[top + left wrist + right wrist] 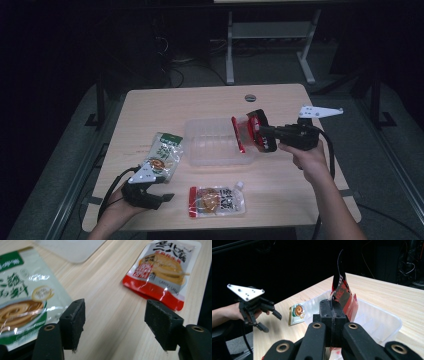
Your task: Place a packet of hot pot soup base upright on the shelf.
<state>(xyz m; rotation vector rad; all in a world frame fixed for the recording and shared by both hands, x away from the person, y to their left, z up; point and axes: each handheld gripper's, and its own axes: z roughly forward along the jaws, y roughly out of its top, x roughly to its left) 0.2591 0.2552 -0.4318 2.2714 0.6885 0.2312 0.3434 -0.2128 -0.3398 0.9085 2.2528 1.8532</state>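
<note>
The right gripper (264, 131) pinches a red packet (243, 132) above the clear tub (210, 145); the left gripper (115, 320), fingers wide, hovers between the green packet (22, 297) and the red-and-white pouch (162, 270) on the table (210, 100).

This looks like a lab or test room, not a home. The room is very dark, and light falls mostly on one pale wooden worktop (210, 102). Black cables (175, 75) lie on the grey floor (270, 65) behind it. The white metal legs of another table (230, 50) stand farther back. Low dark rails (100, 100) run along both sides of the worktop.
</note>
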